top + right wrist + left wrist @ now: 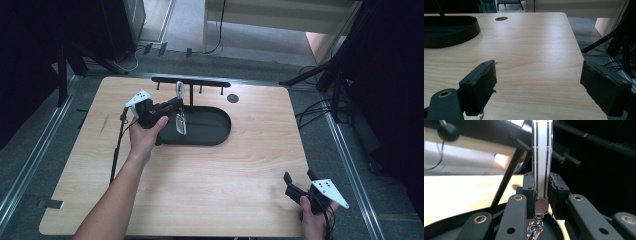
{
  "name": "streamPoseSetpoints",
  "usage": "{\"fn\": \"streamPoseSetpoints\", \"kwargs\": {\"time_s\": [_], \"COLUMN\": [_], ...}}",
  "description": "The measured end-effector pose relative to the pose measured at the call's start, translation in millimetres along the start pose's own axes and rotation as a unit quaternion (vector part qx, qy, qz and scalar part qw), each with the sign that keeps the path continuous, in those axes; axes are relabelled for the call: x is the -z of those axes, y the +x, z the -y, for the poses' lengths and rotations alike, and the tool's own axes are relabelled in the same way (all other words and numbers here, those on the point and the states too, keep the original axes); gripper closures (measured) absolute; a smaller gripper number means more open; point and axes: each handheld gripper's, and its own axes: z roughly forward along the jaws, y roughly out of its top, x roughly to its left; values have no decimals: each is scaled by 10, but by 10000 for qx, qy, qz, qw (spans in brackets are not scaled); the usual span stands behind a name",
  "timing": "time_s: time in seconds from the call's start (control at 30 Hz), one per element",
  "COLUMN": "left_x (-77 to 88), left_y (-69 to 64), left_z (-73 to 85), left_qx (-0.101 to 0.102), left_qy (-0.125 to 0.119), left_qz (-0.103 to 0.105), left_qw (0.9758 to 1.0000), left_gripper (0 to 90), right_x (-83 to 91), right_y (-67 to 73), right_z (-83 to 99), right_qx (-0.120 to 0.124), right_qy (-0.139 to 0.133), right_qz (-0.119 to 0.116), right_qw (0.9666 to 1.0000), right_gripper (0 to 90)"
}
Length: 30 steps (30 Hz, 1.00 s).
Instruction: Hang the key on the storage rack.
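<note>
Sitting on a grey floor, the wooden table (200,170) holds a black tray (205,125). Left gripper (172,107) pinches a striped white strap (541,157); right gripper (300,182) gapes wide.

An oval tray (210,135) lies on the table (200,175) at upper centre of the high view, a rack (190,81) rising behind it, a strap (180,90) hanging from the rack over the tray's left end, and a hole (232,98) in the tabletop right of the rack.
</note>
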Motion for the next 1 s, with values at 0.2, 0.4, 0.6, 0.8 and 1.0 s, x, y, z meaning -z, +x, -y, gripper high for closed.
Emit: {"fn": "streamPoseSetpoints", "kwargs": {"time_s": [0.2, 0.4, 0.6, 0.8, 1.0], "left_x": [-16, -29, -44, -58, -46], "left_y": [84, 138, 121, 40, 26], "left_z": [-4, -7, -16, -25, -1], "left_qx": [430, 916, 742, 283, -11], "left_qy": [-49, 14, -2, 97, 224], "left_qz": [-37, -202, -508, -1003, -1381], "left_qw": [9991, 9956, 9959, 9945, 9902], "left_gripper": [766, 747, 703, 612, 455], "right_x": [4, 4, 4, 4, 4], "right_y": [0, 1, 3, 4, 6], "right_z": [1, 1, 2, 2, 1], "right_qx": [-17, -16, -12, 13, -2], "right_qy": [-2, -13, -15, -14, -2], "right_qz": [10, 14, 15, 19, 11], "right_qw": [10000, 10000, 10000, 10000, 10000], "right_gripper": [134, 135, 136, 136, 136]}}
